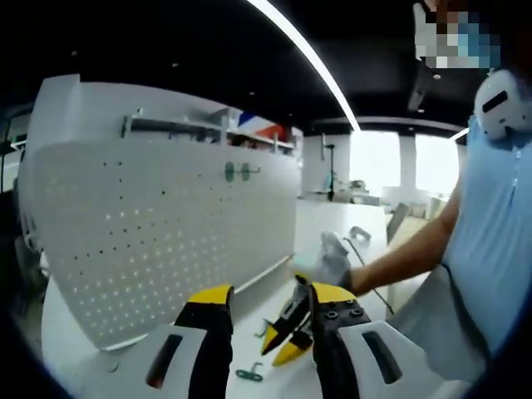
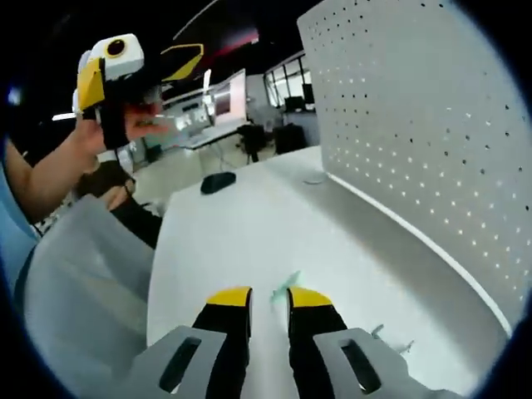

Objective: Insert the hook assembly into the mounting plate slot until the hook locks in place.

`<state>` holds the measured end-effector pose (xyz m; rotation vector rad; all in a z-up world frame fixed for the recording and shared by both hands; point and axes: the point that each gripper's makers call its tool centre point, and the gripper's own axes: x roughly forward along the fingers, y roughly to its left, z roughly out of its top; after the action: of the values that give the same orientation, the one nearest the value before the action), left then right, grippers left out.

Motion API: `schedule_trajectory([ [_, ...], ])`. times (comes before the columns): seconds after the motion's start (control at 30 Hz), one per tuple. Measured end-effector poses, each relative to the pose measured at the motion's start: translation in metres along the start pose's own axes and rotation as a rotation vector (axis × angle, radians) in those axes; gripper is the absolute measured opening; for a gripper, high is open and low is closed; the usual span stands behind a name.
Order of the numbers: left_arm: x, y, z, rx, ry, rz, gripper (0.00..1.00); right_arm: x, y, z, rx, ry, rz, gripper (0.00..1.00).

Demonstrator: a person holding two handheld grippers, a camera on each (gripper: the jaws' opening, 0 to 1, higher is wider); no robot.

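The white perforated mounting plate [image 1: 158,233] stands upright on the white table, with two green hooks [image 1: 237,172] hanging high on it. My left gripper [image 1: 272,294] is open and empty, held up facing the plate. Below it, my right gripper [image 1: 281,344] tilts down toward a green hook assembly [image 1: 249,372] lying on the table. In the right gripper view that hook [image 2: 287,288] lies just ahead of my right gripper [image 2: 270,298], whose jaws stand a narrow gap apart without holding it. The plate [image 2: 416,125] rises at the right, and a hand holds the left gripper [image 2: 137,71] up at the top left.
Two small loose pieces [image 2: 391,337] lie by the plate's foot. A dark oval object [image 2: 218,181] sits at the far end of the table [image 2: 249,224]. The person in a light blue shirt [image 1: 490,241] stands at the table's side. Desks and chairs stand behind.
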<state>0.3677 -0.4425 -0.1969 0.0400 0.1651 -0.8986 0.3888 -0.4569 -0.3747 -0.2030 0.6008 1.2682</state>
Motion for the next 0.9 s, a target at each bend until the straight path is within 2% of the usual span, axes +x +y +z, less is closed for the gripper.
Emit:
schedule_trajectory([
  [0.43,-0.003,0.003,-0.001,-0.002,0.001,0.002,0.36,0.022,-0.006,-0.016,0.054,0.06,-0.015,0.08],
  [0.63,-0.005,0.003,-0.003,-0.005,0.004,0.005,0.36,0.028,-0.012,-0.017,0.092,0.064,-0.03,0.07],
  [0.9,-0.004,0.004,-0.002,-0.002,0.003,0.007,0.36,0.035,-0.013,-0.022,0.098,0.091,-0.044,0.05],
])
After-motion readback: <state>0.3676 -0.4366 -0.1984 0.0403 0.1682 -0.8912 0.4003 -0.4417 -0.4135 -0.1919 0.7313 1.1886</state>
